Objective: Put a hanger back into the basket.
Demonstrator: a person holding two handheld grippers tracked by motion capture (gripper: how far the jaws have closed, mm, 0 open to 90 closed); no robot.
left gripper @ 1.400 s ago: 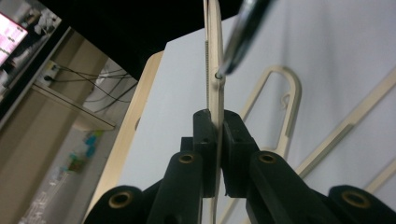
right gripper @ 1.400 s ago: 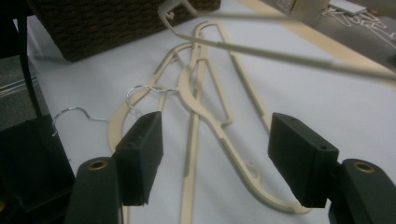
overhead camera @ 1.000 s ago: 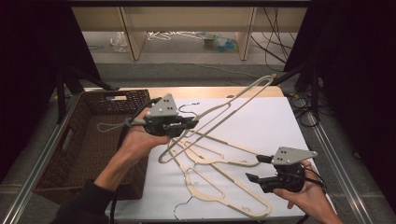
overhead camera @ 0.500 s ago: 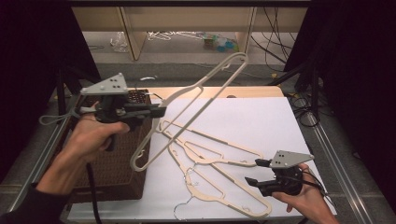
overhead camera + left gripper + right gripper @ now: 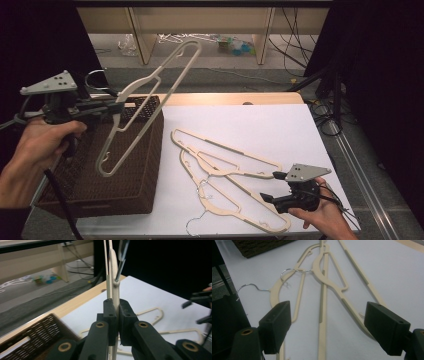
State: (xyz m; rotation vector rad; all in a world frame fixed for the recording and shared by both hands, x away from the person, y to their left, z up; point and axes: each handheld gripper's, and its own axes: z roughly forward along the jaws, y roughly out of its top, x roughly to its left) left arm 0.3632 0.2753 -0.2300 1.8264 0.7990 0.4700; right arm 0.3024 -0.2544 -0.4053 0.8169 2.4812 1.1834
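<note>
My left gripper (image 5: 112,107) is shut on a beige plastic hanger (image 5: 160,80) and holds it tilted in the air above the dark wicker basket (image 5: 135,185). In the left gripper view the jaws (image 5: 115,302) pinch the hanger's flat edge (image 5: 113,267). A loose pile of beige hangers (image 5: 225,155) with wire hooks lies on the white sheet. My right gripper (image 5: 268,186) rests low at the pile's near right end. Its jaws have just been opening, and it stands open (image 5: 332,327). The hangers (image 5: 323,290) lie between the pads, untouched.
The white sheet (image 5: 260,125) covers most of the wooden table (image 5: 225,98). The basket takes up the table's left side. Cables (image 5: 325,115) hang off the right edge. Beyond the far edge are floor and shelf legs (image 5: 262,35).
My left gripper has carried its hanger up and leftward, from above the middle of the sheet to over the basket. The right hand has stayed in place.
</note>
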